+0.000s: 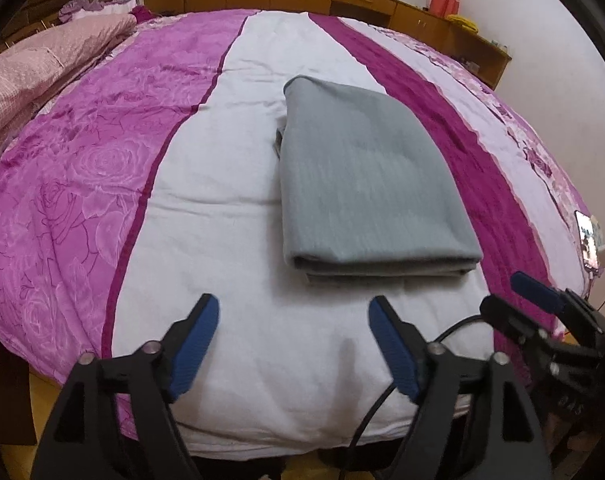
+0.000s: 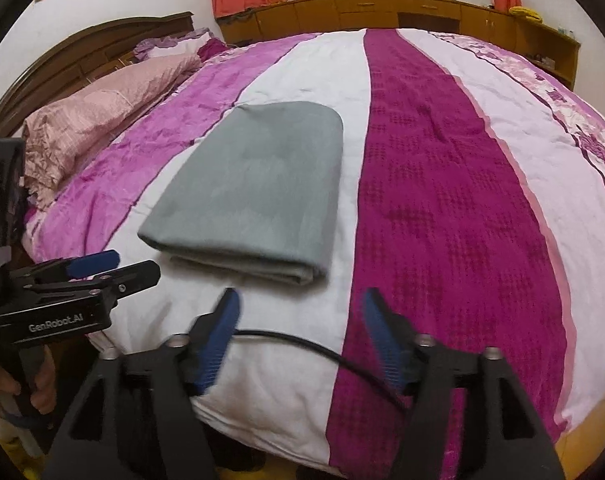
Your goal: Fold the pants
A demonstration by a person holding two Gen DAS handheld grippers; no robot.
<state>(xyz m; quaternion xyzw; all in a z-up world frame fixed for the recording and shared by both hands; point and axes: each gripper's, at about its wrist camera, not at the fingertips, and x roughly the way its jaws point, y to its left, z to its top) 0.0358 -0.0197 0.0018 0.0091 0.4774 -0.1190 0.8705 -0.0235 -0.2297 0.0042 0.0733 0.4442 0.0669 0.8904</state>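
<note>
Grey pants lay folded into a neat flat rectangle on the white stripe of the bedspread, near the foot of the bed. Both tools hung short of it, touching nothing: the left gripper spread wide, the right gripper likewise wide and empty. The cloth looked soft, light and limp, so I judged the stacked near edge the safest hold. Only the left view showed a phone at the bed's edge; only the right showed the headboard.

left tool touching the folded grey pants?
Apart. Left wrist view: open left tool sits short of the folded grey fabric pants; a strip of white bedspread shows between.
</note>
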